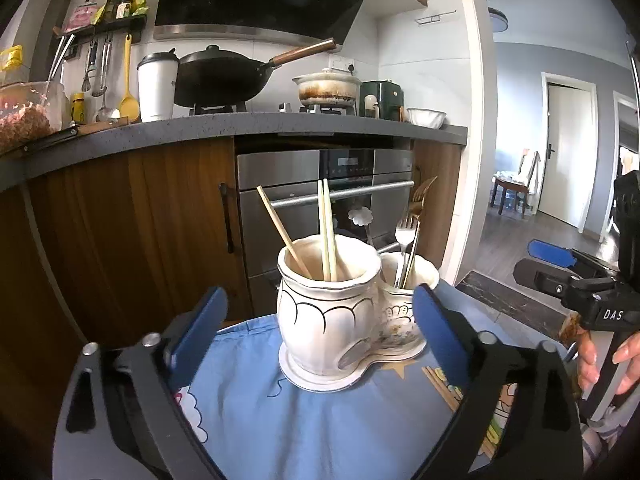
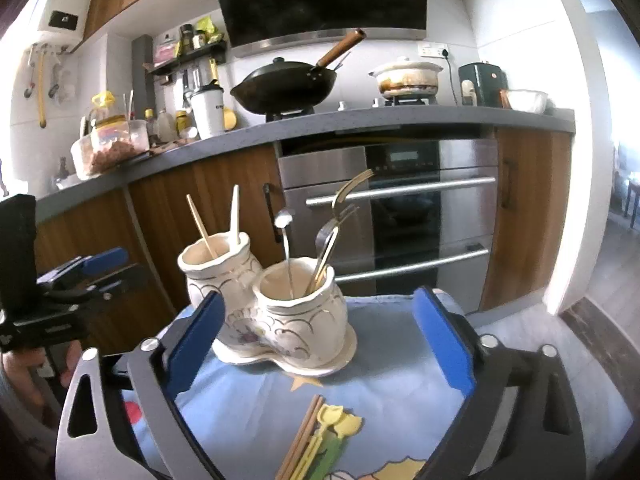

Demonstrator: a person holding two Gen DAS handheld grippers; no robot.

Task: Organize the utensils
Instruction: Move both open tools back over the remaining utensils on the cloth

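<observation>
Double-pot ceramic utensil holder [image 1: 344,312] stands on blue cloth [image 1: 260,412], ahead of both grippers. Left gripper [image 1: 320,332]: fingers spread, empty, holder between them but beyond the tips. Right gripper [image 2: 320,340]: likewise spread, empty. Chopsticks [image 2: 298,440] lie on cloth beneath it.

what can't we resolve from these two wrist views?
- Brown chopsticks on the blue cloth, right wrist view: lower ends cut off by the frame edge. In the left wrist view the left gripper's finger hides most of them.
- Utensil tips inside the ceramic holder: hidden by its walls, both views.
- Yellow utensil: type unclear, partly cut off.
- Oven display: too small to read.
</observation>
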